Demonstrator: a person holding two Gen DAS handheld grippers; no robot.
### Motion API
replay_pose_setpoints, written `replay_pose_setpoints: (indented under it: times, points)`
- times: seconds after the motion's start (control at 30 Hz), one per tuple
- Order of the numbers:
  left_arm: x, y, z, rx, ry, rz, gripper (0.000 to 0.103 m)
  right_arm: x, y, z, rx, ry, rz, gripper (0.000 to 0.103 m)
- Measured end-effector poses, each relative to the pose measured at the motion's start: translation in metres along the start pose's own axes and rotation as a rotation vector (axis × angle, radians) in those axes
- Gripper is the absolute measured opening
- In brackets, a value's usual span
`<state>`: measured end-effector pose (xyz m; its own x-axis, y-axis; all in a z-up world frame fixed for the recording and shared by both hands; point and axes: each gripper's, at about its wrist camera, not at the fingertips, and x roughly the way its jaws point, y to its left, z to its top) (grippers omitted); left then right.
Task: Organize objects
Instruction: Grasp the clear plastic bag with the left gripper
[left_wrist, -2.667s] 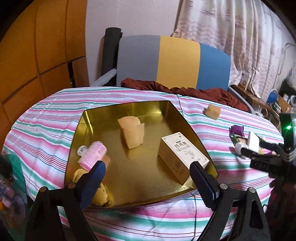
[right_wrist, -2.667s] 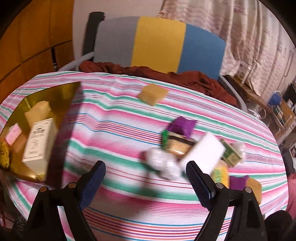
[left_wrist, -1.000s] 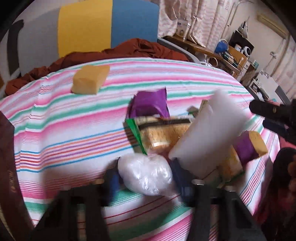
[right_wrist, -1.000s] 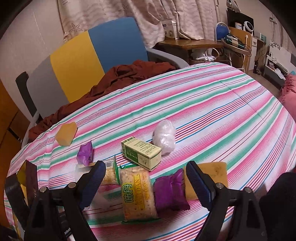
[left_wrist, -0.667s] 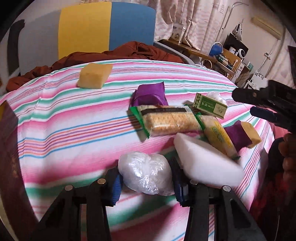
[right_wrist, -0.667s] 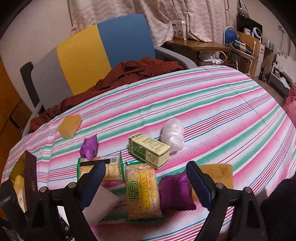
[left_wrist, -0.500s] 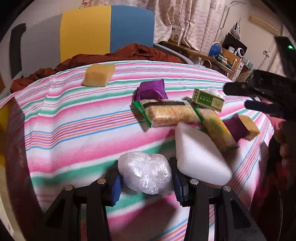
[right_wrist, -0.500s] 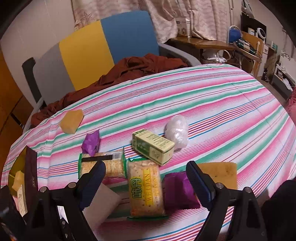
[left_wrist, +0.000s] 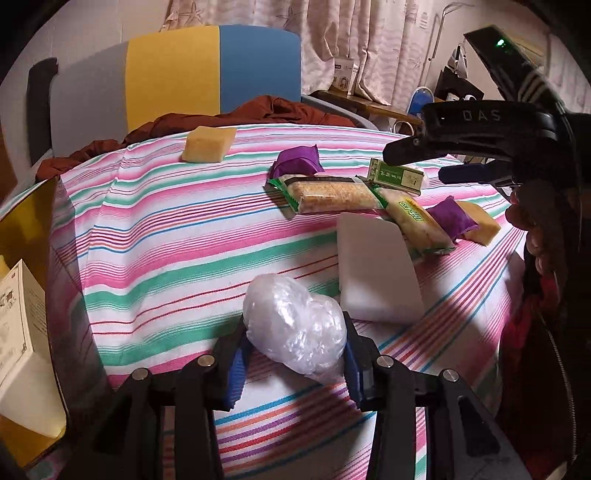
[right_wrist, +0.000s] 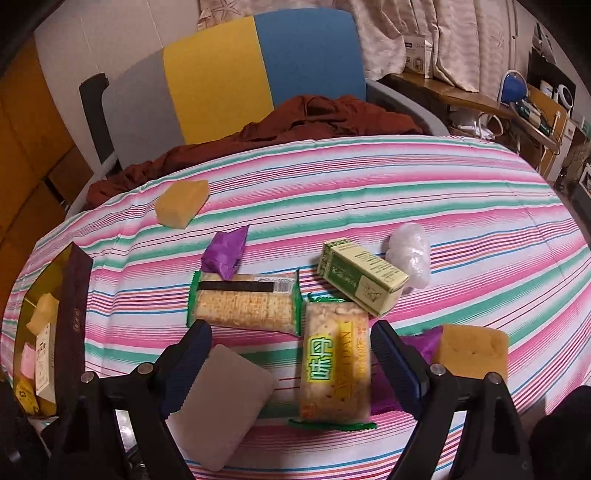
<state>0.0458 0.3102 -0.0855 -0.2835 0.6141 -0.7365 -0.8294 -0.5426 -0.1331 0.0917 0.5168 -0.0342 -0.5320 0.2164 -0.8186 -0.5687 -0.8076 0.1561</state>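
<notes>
Plastic-wrapped bundle (left_wrist: 295, 325), long axis slanting up-left, sits pinched in left gripper (left_wrist: 293, 363); right gripper (right_wrist: 291, 363) spread wide.

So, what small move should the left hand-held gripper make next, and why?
Probably carry the clear plastic bundle toward the gold tray at the left. The left hand-held gripper has just been closing on it, the pads press both sides, and the tray already holds sorted items.

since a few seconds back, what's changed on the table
The left hand-held gripper swung from the gold tray to the snack pile, has just been closing on the clear plastic bag, and carries it back toward the tray. The white block got tipped and settled flat. The right hand-held gripper stays open; the other snacks stay put.
</notes>
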Motion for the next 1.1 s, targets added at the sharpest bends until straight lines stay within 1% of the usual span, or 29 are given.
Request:
replay_pose_setpoints:
  times: [0.07,0.1,0.13,0.23,0.3,0.43,0.57,0.63,0.67,0.7,0.73,0.77,0.8,0.87,1.03,1.1]
  points:
    - [0.001,0.001,0.000,-0.004,-0.007,-0.004,0.044,0.002,0.005,0.001,-0.012,0.006,0.002,0.087]
    - [0.001,0.001,-0.001,-0.004,-0.009,-0.004,0.044,0.002,0.009,0.003,-0.022,0.006,0.009,0.084]
    - [0.001,0.000,-0.001,0.001,-0.013,-0.002,0.044,0.003,0.013,0.005,-0.030,0.004,0.018,0.082]
    - [0.001,0.001,-0.002,-0.005,-0.017,-0.005,0.044,0.010,0.027,0.017,-0.049,-0.006,0.047,0.081]
    - [0.001,0.002,-0.003,-0.006,-0.023,-0.008,0.044,0.023,0.034,0.029,-0.052,-0.004,0.054,0.078]
    - [0.001,0.002,-0.003,-0.001,-0.031,-0.009,0.044,0.052,0.042,0.049,-0.052,0.018,0.067,0.078]
    - [0.002,0.003,-0.004,0.003,-0.044,-0.015,0.045,0.084,0.044,0.062,-0.056,0.065,0.089,0.077]
    - [0.002,0.004,-0.004,0.001,-0.048,-0.015,0.045,0.095,0.043,0.065,-0.060,0.077,0.090,0.072]
    - [0.003,0.004,-0.003,0.001,-0.050,-0.015,0.046,0.102,0.042,0.066,-0.054,0.090,0.091,0.068]
    - [0.004,0.004,-0.003,0.001,-0.052,-0.016,0.046,0.107,0.040,0.067,-0.045,0.101,0.094,0.059]
    - [0.004,0.004,-0.003,0.000,-0.054,-0.015,0.046,0.112,0.038,0.066,-0.038,0.110,0.118,0.054]
    - [0.005,0.004,-0.003,0.001,-0.055,-0.014,0.046,0.117,0.040,0.066,-0.044,0.126,0.129,0.039]
    - [0.006,0.003,-0.003,0.007,-0.056,-0.010,0.046,0.119,0.042,0.065,-0.056,0.131,0.118,0.036]
    - [0.006,0.001,-0.004,0.019,-0.058,0.000,0.045,0.116,0.049,0.065,-0.102,0.121,0.106,0.035]
    - [0.008,-0.002,-0.003,0.039,-0.057,0.016,0.043,0.112,0.057,0.064,-0.138,0.113,0.110,0.034]
    - [0.008,-0.002,-0.004,0.047,-0.056,0.028,0.037,0.109,0.060,0.063,-0.152,0.109,0.114,0.034]
